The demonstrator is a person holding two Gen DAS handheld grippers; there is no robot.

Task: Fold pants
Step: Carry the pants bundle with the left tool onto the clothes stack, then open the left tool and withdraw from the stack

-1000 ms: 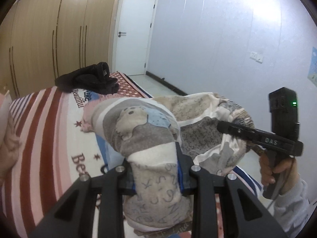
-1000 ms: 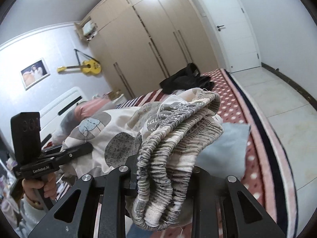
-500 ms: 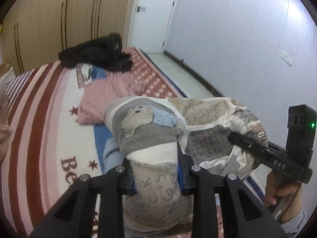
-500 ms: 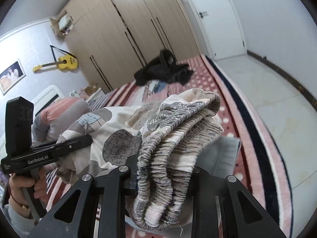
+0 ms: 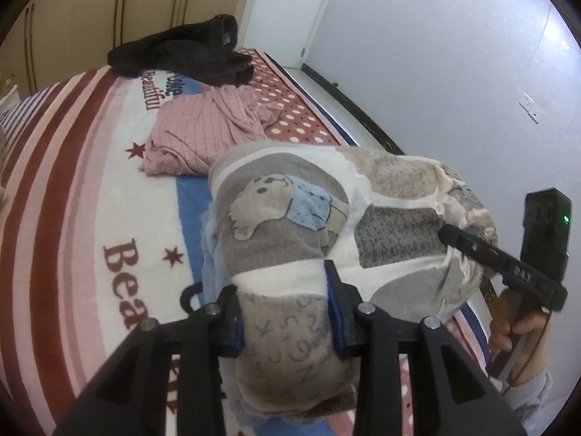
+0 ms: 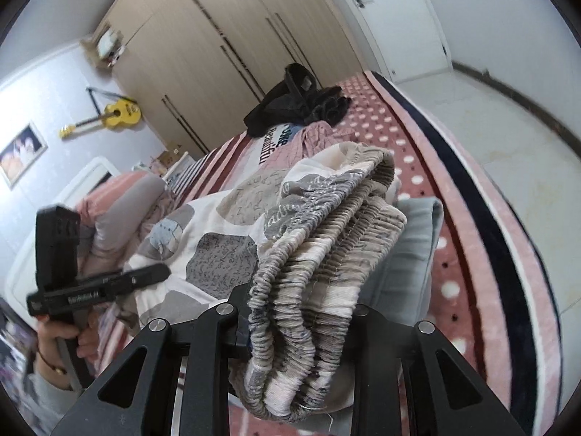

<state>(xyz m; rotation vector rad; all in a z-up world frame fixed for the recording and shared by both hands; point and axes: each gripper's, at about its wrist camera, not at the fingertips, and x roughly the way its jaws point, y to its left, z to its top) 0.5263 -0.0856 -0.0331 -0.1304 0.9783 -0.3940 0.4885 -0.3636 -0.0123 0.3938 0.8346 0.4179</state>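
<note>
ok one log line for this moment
left gripper: opening, patterned pants leg end between jaws | right gripper: shut on waistband | over bed

1. The pants [image 5: 290,225] are soft matt printed cloth, with a ribbed, gathered elastic waistband [image 6: 326,254].
2. The blanket [image 5: 90,181] is fleecy and plush.
3. The pink garment [image 5: 203,134] is thin, crumpled checked cloth.
4. The wardrobe [image 6: 225,36] has smooth wood-look doors.
5. The floor [image 6: 508,116] is glossy tile.
</note>
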